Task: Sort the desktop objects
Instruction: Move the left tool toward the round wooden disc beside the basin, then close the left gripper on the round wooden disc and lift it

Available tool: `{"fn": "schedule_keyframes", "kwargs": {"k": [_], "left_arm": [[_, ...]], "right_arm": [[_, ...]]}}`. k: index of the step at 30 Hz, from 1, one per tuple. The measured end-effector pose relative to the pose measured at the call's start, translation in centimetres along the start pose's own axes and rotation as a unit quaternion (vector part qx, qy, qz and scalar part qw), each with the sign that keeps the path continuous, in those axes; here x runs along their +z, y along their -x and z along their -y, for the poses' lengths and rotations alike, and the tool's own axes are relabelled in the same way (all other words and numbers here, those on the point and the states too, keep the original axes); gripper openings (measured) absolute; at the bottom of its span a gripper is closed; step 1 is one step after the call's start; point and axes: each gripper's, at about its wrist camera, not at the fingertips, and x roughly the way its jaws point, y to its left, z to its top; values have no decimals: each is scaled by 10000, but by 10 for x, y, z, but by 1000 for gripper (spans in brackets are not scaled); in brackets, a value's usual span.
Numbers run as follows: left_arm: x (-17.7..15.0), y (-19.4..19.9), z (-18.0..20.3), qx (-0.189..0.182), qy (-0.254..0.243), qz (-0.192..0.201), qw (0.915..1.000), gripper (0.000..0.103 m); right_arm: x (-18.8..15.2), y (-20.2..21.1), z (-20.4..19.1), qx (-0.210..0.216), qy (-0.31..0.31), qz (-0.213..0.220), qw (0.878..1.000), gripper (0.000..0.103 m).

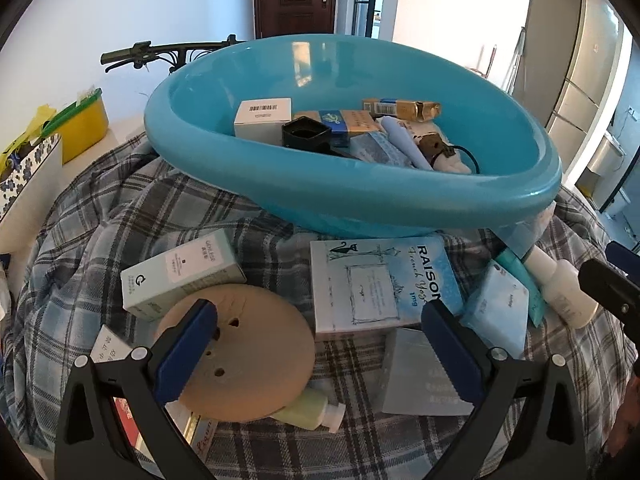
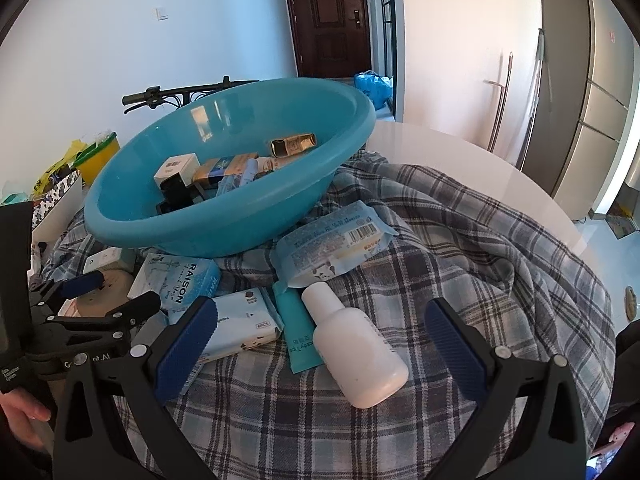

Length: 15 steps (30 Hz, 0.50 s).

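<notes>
A tilted blue basin (image 1: 400,200) (image 2: 224,236) rests on a plaid cloth (image 1: 248,216) (image 2: 460,264) and holds several small boxes and tubes. In front of it lie a mint box (image 1: 180,272), a tan round disc (image 1: 248,352), a RAISON box (image 1: 376,280) (image 2: 180,280), a grey box (image 1: 416,376) and a pale green bottle (image 1: 312,412). My left gripper (image 1: 320,316) (image 2: 112,294) is open above the disc and the grey box, holding nothing. My right gripper (image 2: 322,312) is open around a lying white bottle (image 2: 356,352) (image 1: 560,288), beside a teal tube (image 2: 298,336) and a tissue pack (image 2: 240,324).
A wet-wipes pack (image 2: 332,244) leans against the basin. A yellow tub (image 1: 84,128) and a floral box (image 1: 28,184) stand at the left. Bicycle handlebars (image 1: 160,52) rise behind the basin. Bare white tabletop (image 2: 460,148) shows at the back right. A hand (image 2: 20,412) holds the left gripper.
</notes>
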Motion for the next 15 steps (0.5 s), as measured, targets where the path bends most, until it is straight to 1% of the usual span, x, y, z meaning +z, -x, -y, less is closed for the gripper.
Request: {"fn": "schedule_keyframes", "kwargs": {"k": [2,4,5,7,10,11,13,14,15], "left_arm": [[0,0,-1,-11,-10,20,10000,103],[0,-1,-2,-19,1,14,10000,100],[0,-1,-2,10,-2,9,10000,96],[0,-1,-5,75,22,-7,10000,91],[1,1,-12,21,130,-10,9999,84],[2,2,-15,-6,186,-21,9998,83],[5,5,-25,-192,399,-75,9990,83],[6,7,-29,-211,482,-71,9986,83],[6,10,-33,-145,581,-29,9982,84]], "right_arm": [[-1,1,1,20,-24,6,10000,103],[-2,1,2,41,-61,7,10000,103],[-2,1,2,52,-74,7,10000,103],[-3,1,2,73,-88,6,9999,103],[-4,2,1,77,-65,12,9999,103],[-4,3,1,76,-57,16,10000,103],[-4,4,0,71,-46,21,10000,103],[-4,4,0,71,-51,25,10000,103],[-4,4,0,70,-65,31,9999,103]]}}
